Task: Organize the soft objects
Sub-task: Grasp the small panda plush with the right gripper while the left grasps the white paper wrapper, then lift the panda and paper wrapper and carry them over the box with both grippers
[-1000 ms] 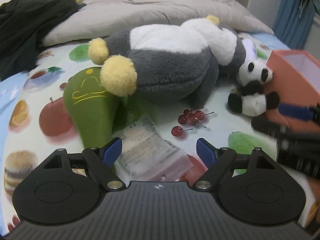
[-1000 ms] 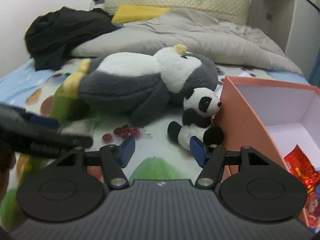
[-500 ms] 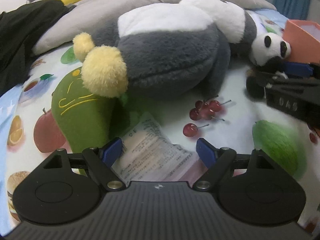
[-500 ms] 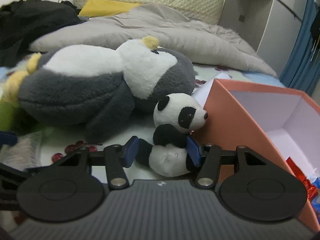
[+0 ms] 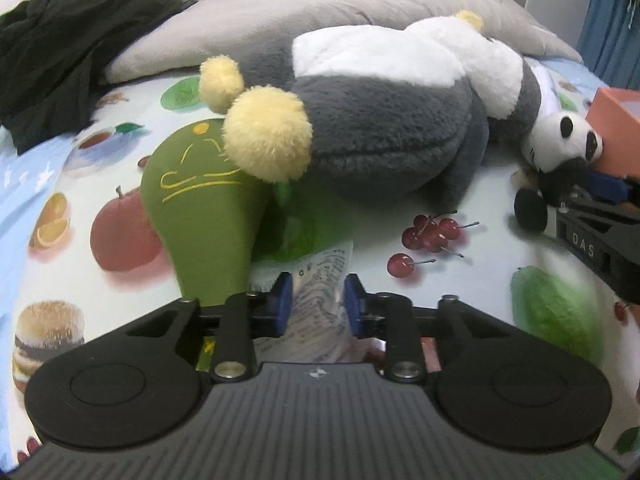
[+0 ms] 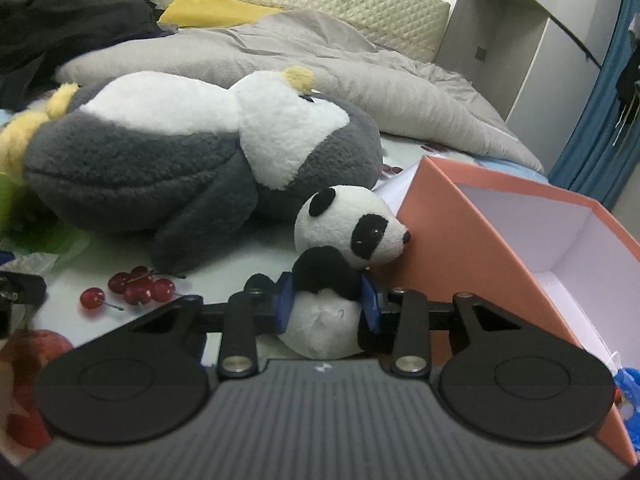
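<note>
both claws have just been closing compared with a second ago: the left gripper stood wide over the packet back then, and now its blue pads pinch the printed snack packet narrow between them. the right gripper has come in toward the small panda plush and its pads now squeeze the panda's black-and-white body, so that one looks held too.

so i'd call this the grasp step, both hands just got hold of something and nothing is lifted yet. the panda sits on the fruit-print bed sheet right against the outer wall of the orange box, toward the right edge of the bed as the right wrist view shows it. it's roughly upright, long axis running up from belly to head, face pointing right at the box wall. the packet lies flat near the bed's near edge, just beside the green plush, long axis running away from the left claw toward the big grey penguin plush. that penguin lies on its side across the middle of the bed, feet to the left, head to the right.

next move probably calls for lifting the panda up over the box rim and dropping it inside. it's squishy, so the grip could slip if it's only got fur. can't tell how deep the pads bite.
</note>
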The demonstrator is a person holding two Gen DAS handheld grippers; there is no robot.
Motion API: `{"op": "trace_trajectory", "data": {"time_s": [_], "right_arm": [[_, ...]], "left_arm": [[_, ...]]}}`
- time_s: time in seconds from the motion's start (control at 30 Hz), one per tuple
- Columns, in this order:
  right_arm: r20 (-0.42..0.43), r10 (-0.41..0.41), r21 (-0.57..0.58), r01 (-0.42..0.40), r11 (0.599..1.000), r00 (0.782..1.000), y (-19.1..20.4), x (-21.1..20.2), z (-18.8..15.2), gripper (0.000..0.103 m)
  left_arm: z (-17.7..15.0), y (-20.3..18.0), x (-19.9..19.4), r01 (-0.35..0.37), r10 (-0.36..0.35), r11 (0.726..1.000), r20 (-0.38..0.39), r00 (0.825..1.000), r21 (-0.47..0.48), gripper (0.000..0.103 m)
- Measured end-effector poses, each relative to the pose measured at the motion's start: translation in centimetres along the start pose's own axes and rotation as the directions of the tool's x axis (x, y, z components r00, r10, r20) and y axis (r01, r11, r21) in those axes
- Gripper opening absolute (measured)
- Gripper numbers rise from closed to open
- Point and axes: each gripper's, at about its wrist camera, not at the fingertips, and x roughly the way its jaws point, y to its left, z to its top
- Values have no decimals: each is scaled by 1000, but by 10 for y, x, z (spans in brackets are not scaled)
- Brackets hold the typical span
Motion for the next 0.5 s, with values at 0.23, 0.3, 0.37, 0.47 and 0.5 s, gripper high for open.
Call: {"op": "trace_trajectory", "data": {"time_s": [0.23, 0.3, 0.37, 0.47, 0.5], "right_arm": [[-13, 58, 9, -58, 998, 998, -5, -25, -4, 39], [-13, 75, 3, -75, 997, 997, -6, -35, -7, 39], [-20, 90, -1, -90, 996, 996, -7, -44, -11, 39], [-33, 117, 6, -117, 993, 993, -10, -57, -17, 39], [-36, 125, 8, -125, 992, 991, -11, -61, -19, 39]], "left_arm": [[-12, -3, -22, 38, -38, 997, 1, 999, -64, 18], [-18, -5, -30, 46, -46, 996, 5, 999, -82, 17], [-24, -7, -39, 56, -55, 993, 11, 998, -100, 17], [-34, -9, -51, 65, -64, 990, 17, 998, -125, 17], [-37, -10, -54, 70, -69, 988, 16, 998, -135, 17]]}}
